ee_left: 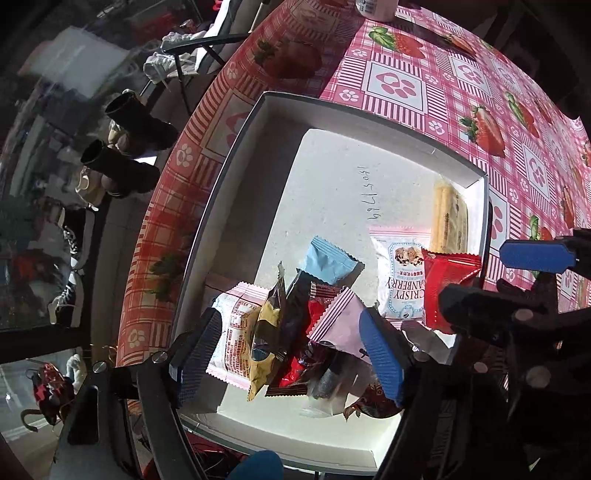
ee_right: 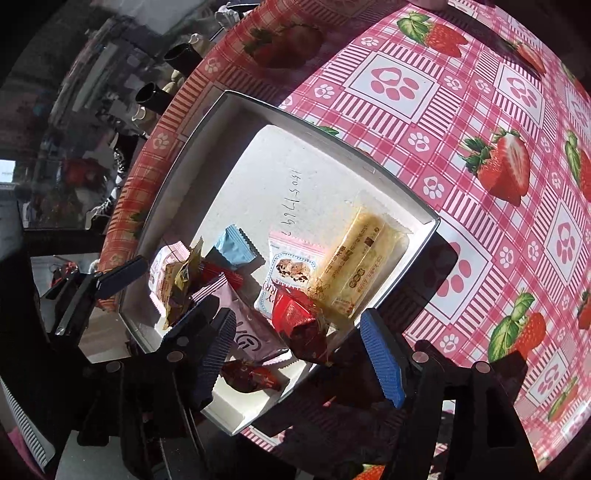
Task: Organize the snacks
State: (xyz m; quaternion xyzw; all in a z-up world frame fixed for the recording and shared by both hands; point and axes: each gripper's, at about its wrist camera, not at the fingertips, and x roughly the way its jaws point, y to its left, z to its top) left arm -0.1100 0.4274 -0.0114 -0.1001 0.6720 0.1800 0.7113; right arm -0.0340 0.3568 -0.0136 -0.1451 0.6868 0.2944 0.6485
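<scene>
A white cardboard box sits on the strawberry tablecloth and holds several wrapped snacks. My left gripper is open above a heap of them: a gold packet, a pink packet, a light-blue packet and red ones. My right gripper is open over the box's near corner, with a crumpled red packet between its fingers; whether it touches is unclear. A cranberry crisp packet and a yellow bar lie beside it. The right gripper also shows in the left wrist view.
The pink checked tablecloth covers the table to the right and behind the box. The table's edge runs along the left; shoes and boots stand on the floor beyond it. A white container stands at the table's far side.
</scene>
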